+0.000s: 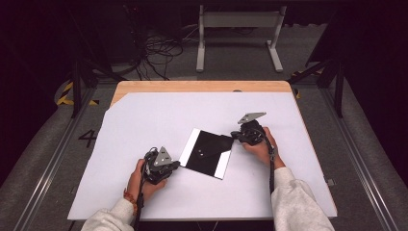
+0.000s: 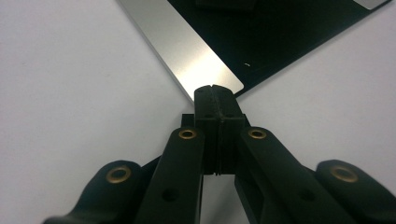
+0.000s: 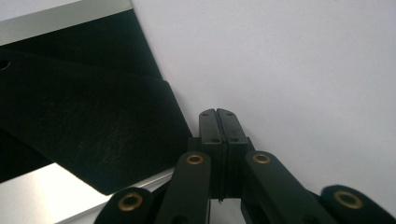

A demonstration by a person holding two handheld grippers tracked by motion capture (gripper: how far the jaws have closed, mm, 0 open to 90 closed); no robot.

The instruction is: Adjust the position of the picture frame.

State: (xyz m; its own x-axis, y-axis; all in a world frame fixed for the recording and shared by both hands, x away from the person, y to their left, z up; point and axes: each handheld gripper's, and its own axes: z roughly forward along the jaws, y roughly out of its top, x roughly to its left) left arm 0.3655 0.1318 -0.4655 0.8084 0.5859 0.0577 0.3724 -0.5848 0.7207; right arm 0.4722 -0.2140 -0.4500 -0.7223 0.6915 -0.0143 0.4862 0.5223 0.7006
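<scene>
The flat black panel (image 1: 208, 153) with 2 silver edge strips lies mid-table on the white sheet (image 1: 144, 115), between both grippers. Left gripper (image 2: 215, 87): jaws together, empty, tips at the near corner of 1 silver strip (image 2: 187, 46). Right gripper (image 3: 217, 112): jaws together, empty, just beside the panel's dark edge (image 3: 93, 126). Judgement: the panel appears thin, light and slick; it lies flush, so take it at a corner or overhanging edge.

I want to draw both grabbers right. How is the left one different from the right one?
The left gripper sits nearer the person; the right gripper sits farther up the table. The left touches the black panel's near silver-edged corner; the right rests beside its far corner. Both are hand-held, black, fingers shut, holding nothing.
</scene>
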